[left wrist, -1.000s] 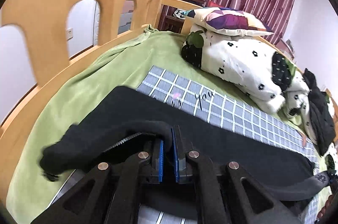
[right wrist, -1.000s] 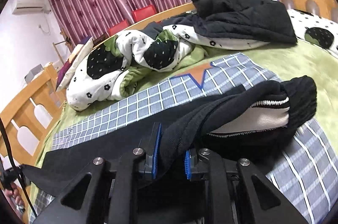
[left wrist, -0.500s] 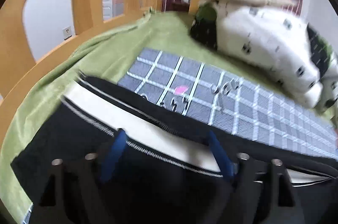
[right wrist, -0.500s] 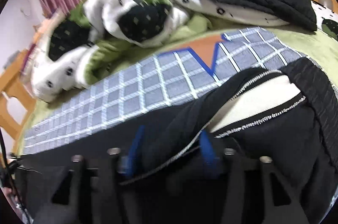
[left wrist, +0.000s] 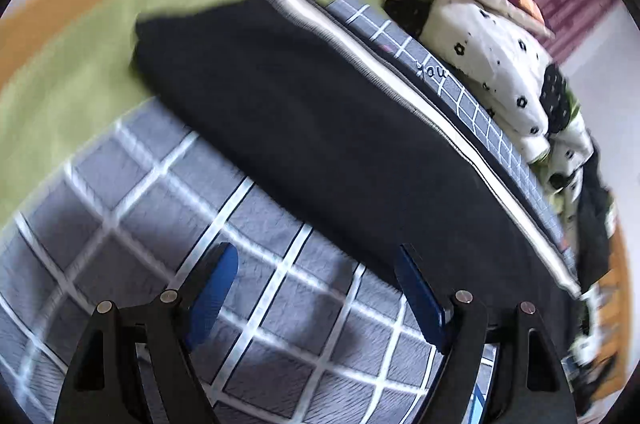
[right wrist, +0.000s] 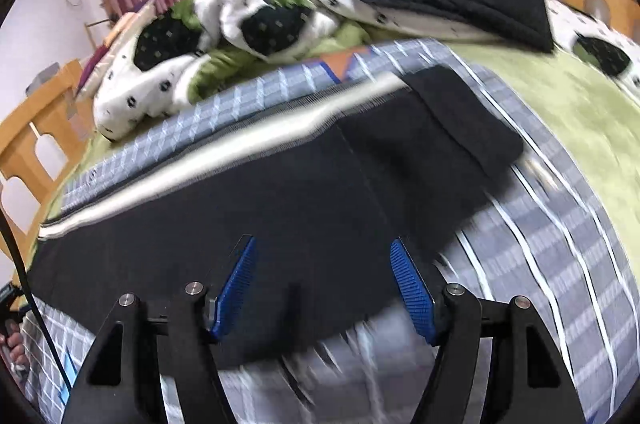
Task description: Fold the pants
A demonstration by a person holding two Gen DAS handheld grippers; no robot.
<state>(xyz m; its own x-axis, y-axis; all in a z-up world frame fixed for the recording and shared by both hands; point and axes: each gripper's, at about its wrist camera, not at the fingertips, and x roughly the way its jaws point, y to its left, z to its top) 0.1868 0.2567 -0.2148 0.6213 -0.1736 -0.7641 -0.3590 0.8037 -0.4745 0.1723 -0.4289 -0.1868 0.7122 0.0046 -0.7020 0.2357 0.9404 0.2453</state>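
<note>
The left tongs (left wrist: 316,292) stand wide with nothing between the blue pads, hanging over bare checked blanket (left wrist: 280,304) just short of the near edge of the pants (left wrist: 320,128). The right tongs (right wrist: 324,288) are opening as well; their pads press on nothing, though the dark cloth of the pants (right wrist: 280,208) lies under and between them. The pants lie flat along the checked blanket, doubled lengthwise, with a pale striped band running along the far edge, toward the crumpled white quilt (right wrist: 224,20). A folded flap sits at the right end. Both tongs likely stand apart because this fold is laid down and the cloth needs no holding. The next fold, end to end, looks not yet done.
</note>
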